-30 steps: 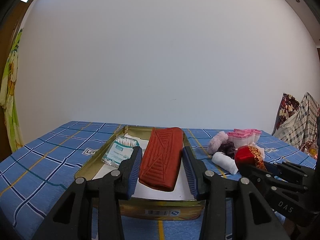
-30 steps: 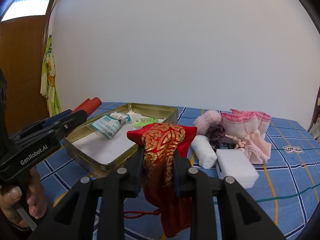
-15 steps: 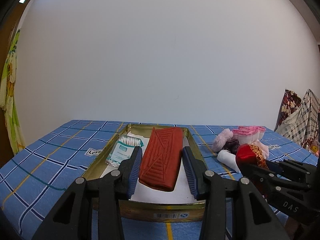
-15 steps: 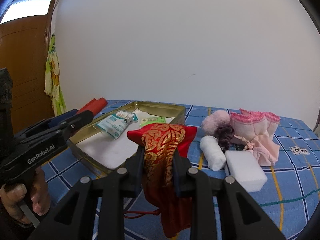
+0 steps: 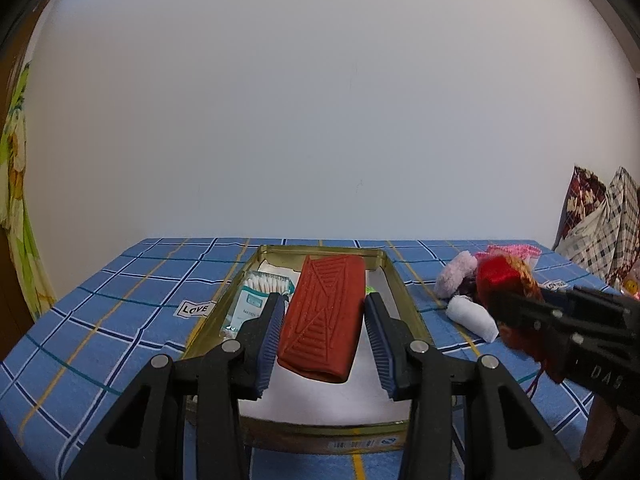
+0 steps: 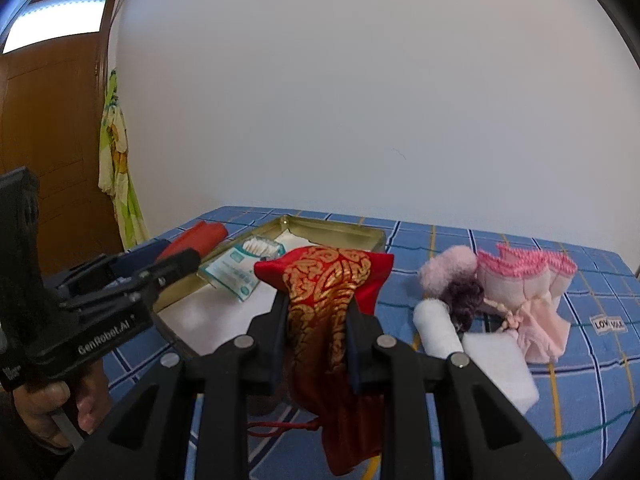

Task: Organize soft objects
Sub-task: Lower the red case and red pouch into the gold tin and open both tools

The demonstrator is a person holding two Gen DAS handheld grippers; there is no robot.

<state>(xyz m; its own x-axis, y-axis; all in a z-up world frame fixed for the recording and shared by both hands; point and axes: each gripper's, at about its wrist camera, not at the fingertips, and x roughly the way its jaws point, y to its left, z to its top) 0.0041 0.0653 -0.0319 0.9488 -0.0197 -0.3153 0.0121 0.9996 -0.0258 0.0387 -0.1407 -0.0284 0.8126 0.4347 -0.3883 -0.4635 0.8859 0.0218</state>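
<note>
We hold a red ribbed cloth (image 5: 324, 312) between our left gripper (image 5: 325, 340) jaws, over the gold tin (image 5: 400, 280) in the middle of the frame, likely to lay it inside. Our right gripper (image 6: 318, 340) jaws pinch a red and gold pouch (image 6: 328, 280); it droops low in the frame, above the blue tabletop (image 6: 580, 400).

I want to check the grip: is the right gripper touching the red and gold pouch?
Touching. In the right wrist view the right gripper is shut on the red and gold pouch, pinching its cloth from both sides.
</note>
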